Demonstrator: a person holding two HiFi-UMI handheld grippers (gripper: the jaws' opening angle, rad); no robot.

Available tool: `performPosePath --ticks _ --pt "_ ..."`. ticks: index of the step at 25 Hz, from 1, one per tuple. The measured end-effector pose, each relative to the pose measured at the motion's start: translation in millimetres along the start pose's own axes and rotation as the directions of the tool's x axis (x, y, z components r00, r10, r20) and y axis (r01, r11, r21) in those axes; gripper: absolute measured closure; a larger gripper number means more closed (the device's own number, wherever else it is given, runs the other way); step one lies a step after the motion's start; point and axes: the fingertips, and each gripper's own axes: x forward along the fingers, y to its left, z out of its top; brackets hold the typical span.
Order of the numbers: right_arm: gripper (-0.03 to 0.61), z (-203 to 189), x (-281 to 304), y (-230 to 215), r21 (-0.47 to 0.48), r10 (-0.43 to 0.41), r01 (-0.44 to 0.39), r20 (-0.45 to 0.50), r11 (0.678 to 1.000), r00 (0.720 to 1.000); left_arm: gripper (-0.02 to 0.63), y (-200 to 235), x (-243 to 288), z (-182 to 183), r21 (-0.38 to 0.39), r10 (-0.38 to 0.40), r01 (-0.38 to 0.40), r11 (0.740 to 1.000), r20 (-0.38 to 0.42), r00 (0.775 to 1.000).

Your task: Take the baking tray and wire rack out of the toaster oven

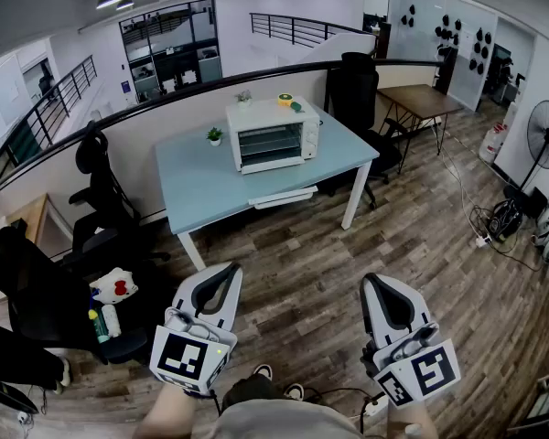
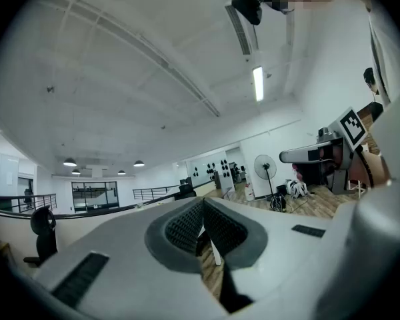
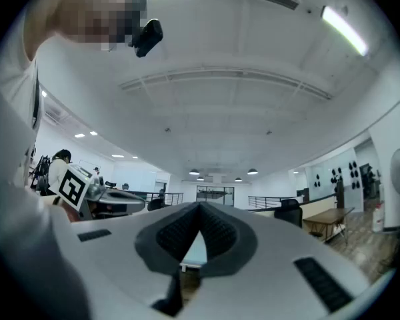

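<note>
A white toaster oven [image 1: 273, 133] stands with its glass door closed on a light blue table [image 1: 201, 186] across the room; the baking tray and wire rack cannot be made out inside it. My left gripper [image 1: 221, 276] and right gripper [image 1: 377, 288] hang side by side over the wood floor, far short of the table, each shut with nothing between its jaws. The left gripper [image 2: 201, 204] shows its pads meeting at the tips in its own view, and the right gripper [image 3: 200, 209] does the same, with a patch of the blue table seen through its gap.
A small potted plant [image 1: 215, 135] sits on the table left of the oven, small items lie on the oven's top. Black office chairs [image 1: 96, 195] stand at the left, a brown desk [image 1: 425, 101] and a floor fan [image 1: 546, 135] at the right. Cables lie on the floor at the right.
</note>
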Motion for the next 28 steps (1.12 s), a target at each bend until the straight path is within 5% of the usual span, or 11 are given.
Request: performPosePath --ticks 13,14,15,16,18,28 --pt "0.573 2.3 -10.0 -32.2 0.036 -0.032 0.031 0.031 0.999 0.999 0.607 -17.1 22.2 4.6 -0.017 0.022 -0.022 1.0 0.009 1.0" --pt "0.518 2.1 -8.4 -36.3 0.046 -0.04 0.038 0.033 0.998 0.999 0.533 -14.4 24.7 6.1 -0.017 0.052 -0.052 0.998 0.016 0.999" --pt "0.378 0.9 -6.2 -40.6 0.05 -0.049 0.047 0.03 0.998 0.998 0.329 -11.0 27.3 7.4 -0.011 0.085 -0.085 0.996 0.02 0.996" --pt "0.234 -1.7 -4.1 -45.3 0.045 -0.062 0.061 0.018 0.997 0.998 0.257 -7.8 29.7 8.8 -0.002 0.114 -0.114 0.993 0.027 0.993" --pt "0.144 -10.4 -1.1 -55.8 0.018 -0.097 0.097 -0.016 0.995 0.995 0.208 -3.7 33.3 11.8 -0.006 0.144 -0.144 0.99 0.057 0.988" --pt "0.172 -32.5 30.8 -94.6 0.077 -0.157 0.16 -0.048 0.984 0.986 0.202 12.9 80.1 -13.0 -0.11 0.111 -0.109 0.988 0.014 0.994"
